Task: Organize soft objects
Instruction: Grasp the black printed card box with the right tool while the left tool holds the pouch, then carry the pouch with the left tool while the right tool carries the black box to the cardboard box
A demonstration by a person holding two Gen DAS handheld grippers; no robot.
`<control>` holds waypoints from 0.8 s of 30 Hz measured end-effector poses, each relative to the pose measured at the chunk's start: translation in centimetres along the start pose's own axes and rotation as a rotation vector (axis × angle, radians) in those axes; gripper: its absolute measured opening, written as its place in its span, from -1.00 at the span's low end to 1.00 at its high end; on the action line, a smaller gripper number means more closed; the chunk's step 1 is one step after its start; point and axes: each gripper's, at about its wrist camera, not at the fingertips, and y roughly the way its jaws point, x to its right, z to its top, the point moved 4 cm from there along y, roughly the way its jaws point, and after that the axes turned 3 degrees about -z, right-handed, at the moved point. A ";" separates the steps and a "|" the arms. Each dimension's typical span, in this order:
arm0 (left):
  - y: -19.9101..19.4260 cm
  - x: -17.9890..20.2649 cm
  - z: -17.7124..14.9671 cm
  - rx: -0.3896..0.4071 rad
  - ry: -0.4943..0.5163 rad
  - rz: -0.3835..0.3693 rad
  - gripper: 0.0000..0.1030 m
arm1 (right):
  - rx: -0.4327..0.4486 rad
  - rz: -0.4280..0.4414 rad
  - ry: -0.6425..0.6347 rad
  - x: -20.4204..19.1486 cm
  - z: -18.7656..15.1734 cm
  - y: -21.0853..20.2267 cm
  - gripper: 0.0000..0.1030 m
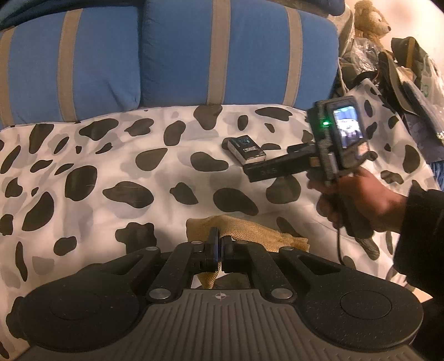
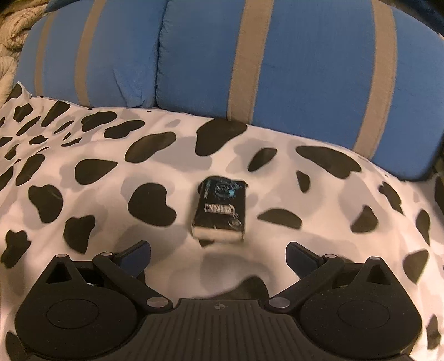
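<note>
My left gripper (image 1: 220, 250) is shut on a tan burlap cloth (image 1: 249, 232) that lies on the cow-print bedspread (image 1: 97, 180). A small black box (image 1: 245, 148) with a blue logo rests on the spread further back; in the right wrist view the box (image 2: 220, 212) lies just ahead of my right gripper (image 2: 217, 255), which is open and empty. The right gripper's body (image 1: 327, 144) shows in the left wrist view, held by a hand, next to the box. A brown teddy bear (image 1: 370, 19) sits at the far right.
Two blue pillows with tan stripes (image 1: 166, 55) stand along the back of the bed, also in the right wrist view (image 2: 249, 61). A heap of bags and clothes (image 1: 402, 72) lies at the right. A cream quilt (image 2: 11, 41) shows at the far left.
</note>
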 end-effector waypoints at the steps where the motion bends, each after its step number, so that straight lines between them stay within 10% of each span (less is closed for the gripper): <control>1: 0.0 0.0 0.0 0.002 0.001 0.003 -0.96 | 0.001 -0.005 -0.009 -0.1 0.1 0.5 0.96; 17: 0.7 0.6 0.3 -0.019 0.010 -0.017 -0.96 | -0.040 -0.024 0.001 0.3 1.0 5.0 0.02; 24: 1.2 0.2 0.1 -0.032 0.004 0.001 -0.96 | -0.057 -0.029 -0.006 0.9 0.6 3.4 0.00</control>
